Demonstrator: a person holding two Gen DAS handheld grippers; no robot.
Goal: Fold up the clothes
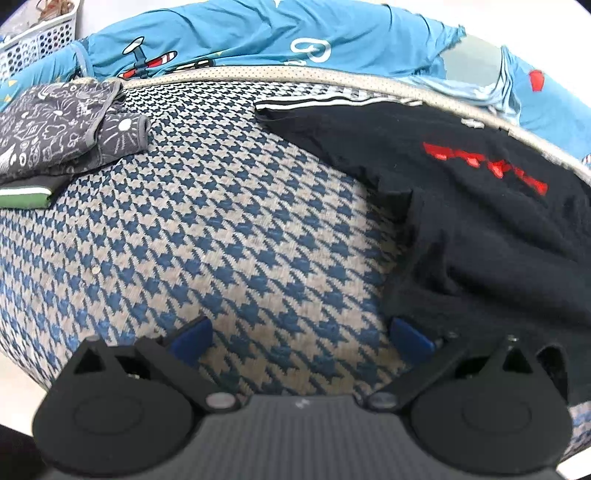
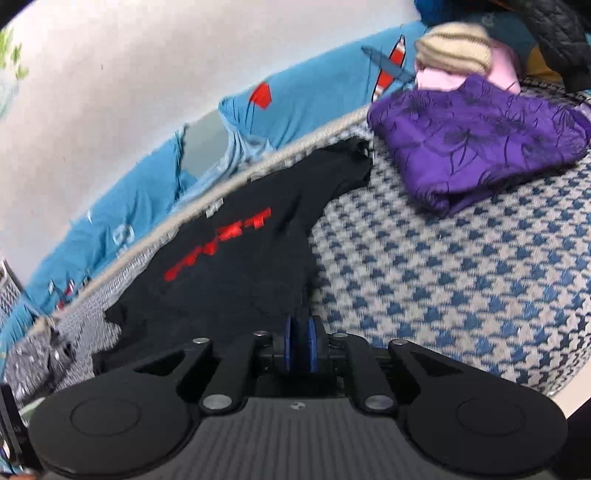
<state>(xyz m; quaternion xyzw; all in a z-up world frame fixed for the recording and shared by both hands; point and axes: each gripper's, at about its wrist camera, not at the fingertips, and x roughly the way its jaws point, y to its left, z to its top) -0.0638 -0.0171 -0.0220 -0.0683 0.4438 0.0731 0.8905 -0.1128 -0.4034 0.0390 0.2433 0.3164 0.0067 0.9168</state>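
Note:
A black garment [image 1: 480, 221] with red lettering lies rumpled on the houndstooth cover [image 1: 221, 240], filling the right side of the left wrist view. My left gripper [image 1: 301, 339] stands wide open over bare cover, its right pad just at the garment's near edge, with nothing between the fingers. In the right wrist view the same black garment [image 2: 240, 266] stretches away toward the far edge. A fold of it runs down between the blue pads of my right gripper [image 2: 300, 343], which is shut on the cloth.
A folded grey patterned garment [image 1: 55, 129] rests on a green-edged item [image 1: 26, 195] at the left. A white basket [image 1: 37, 40] stands behind it. Blue aeroplane-print bedding [image 1: 258, 33] borders the far edge. A folded purple garment [image 2: 480, 147] and a pink-and-cream pile [image 2: 458, 55] sit at the right.

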